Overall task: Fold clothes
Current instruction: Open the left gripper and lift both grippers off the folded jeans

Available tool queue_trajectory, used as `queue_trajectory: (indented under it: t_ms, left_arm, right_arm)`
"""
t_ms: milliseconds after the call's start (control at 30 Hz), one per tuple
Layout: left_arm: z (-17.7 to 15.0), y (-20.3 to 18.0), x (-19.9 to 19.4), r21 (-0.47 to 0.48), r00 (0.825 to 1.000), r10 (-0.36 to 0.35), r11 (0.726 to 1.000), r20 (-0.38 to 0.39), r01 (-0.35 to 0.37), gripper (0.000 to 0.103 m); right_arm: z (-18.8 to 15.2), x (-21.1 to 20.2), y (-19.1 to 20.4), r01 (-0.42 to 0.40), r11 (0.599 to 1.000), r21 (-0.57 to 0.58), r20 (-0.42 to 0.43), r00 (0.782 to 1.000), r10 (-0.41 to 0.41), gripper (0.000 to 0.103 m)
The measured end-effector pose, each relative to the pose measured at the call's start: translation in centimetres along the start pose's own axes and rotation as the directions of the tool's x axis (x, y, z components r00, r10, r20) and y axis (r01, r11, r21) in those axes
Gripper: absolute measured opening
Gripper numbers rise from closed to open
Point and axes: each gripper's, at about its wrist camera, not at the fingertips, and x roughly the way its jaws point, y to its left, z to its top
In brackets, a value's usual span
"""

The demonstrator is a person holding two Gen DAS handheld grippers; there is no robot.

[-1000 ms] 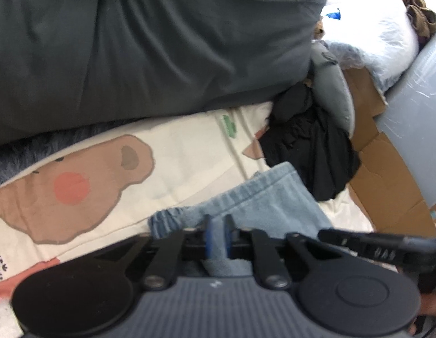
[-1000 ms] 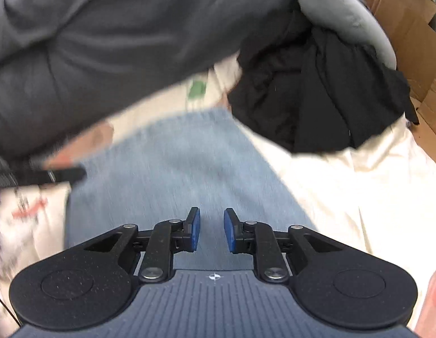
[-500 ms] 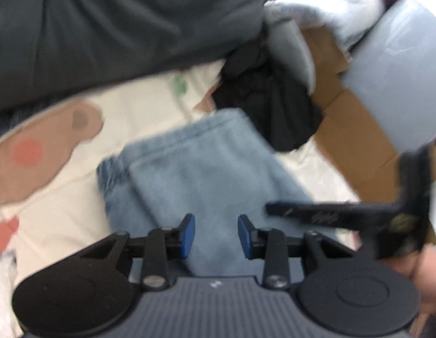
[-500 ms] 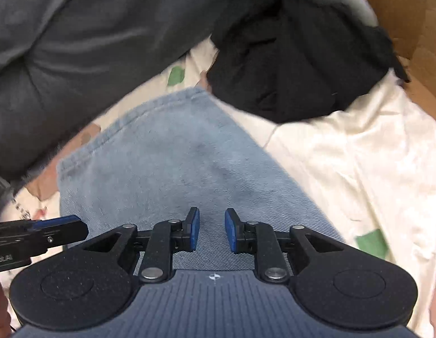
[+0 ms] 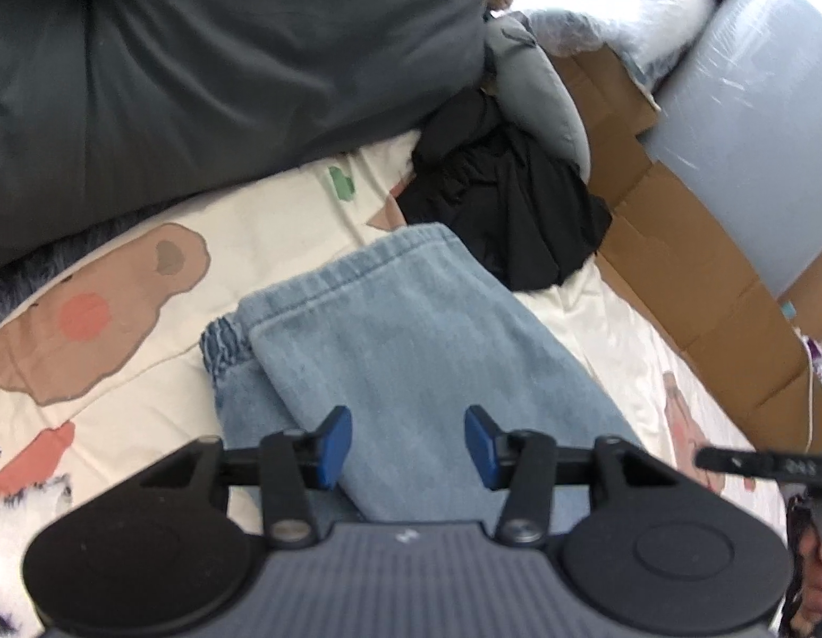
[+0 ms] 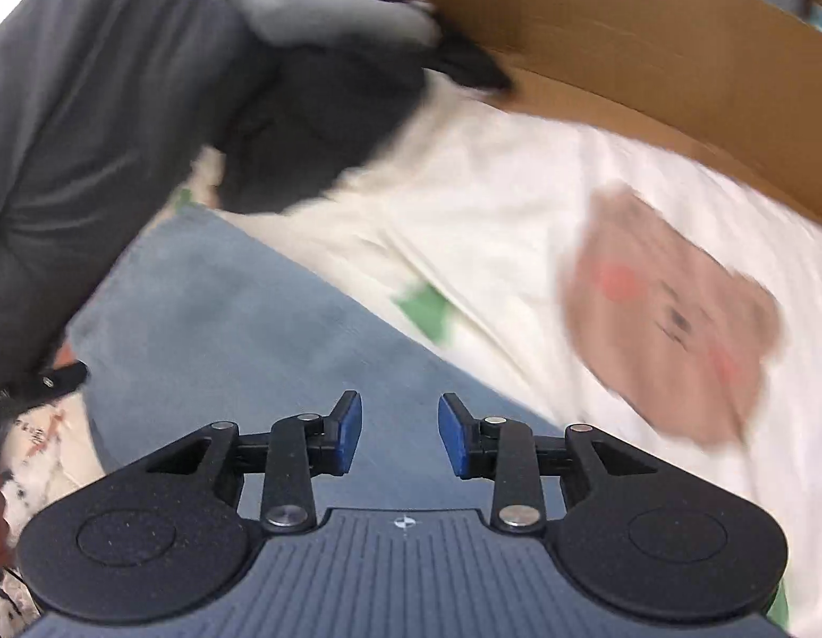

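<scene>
Jeans (image 5: 411,356) — folded (blue denim) — on bear-print sheet (image 5: 283,234).

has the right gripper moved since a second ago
Yes. The right gripper has swung rightward: the black clothes pile slid toward the upper left of its view, and a bear print now shows on the sheet.

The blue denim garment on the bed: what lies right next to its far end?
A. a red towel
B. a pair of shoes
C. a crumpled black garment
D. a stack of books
C: in the left wrist view a crumpled black garment sits on the cream sheet just beyond the folded blue denim garment.
</scene>
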Motion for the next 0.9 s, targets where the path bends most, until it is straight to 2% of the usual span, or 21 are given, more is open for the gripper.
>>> queue_trajectory:
  t_ms: [267,433,533,667,900]
  left_arm:
    - [-0.9,-2.0,-0.2,0.05,1.0,0.004,0.999,-0.016,-0.003,0.051]
    - [-1.5,-3.0,-0.4,0.063,1.0,0.009,0.998,-0.024,-0.007,0.051]
    - [-1.8,-3.3,-0.2,0.075,0.999,0.009,0.997,-0.04,-0.006,0.051]
    - [-2.4,-3.8,0.4,0.105,0.997,0.025,0.994,-0.068,-0.017,0.051]
    - [-2.9,-3.9,0.9,0.132,0.994,0.056,0.99,-0.098,-0.043,0.051]
  right_arm:
    - [-6.1,-3.5,-5.0,0.038,0.991,0.13,-0.021,0.999,-0.036,0.039]
    - [-9.5,-3.6,-7.1,0.023,0.977,0.212,-0.036,0.999,-0.016,0.039]
    - [-10.8,-2.7,-7.7,0.005,0.976,0.219,-0.043,0.999,0.004,0.038]
    - [-11.2,-1.6,-8.4,-0.015,0.974,0.225,-0.028,0.999,0.022,0.037]
    - [-10.5,-0.1,-10.5,-0.001,0.968,0.25,0.016,1.0,-0.003,0.029]
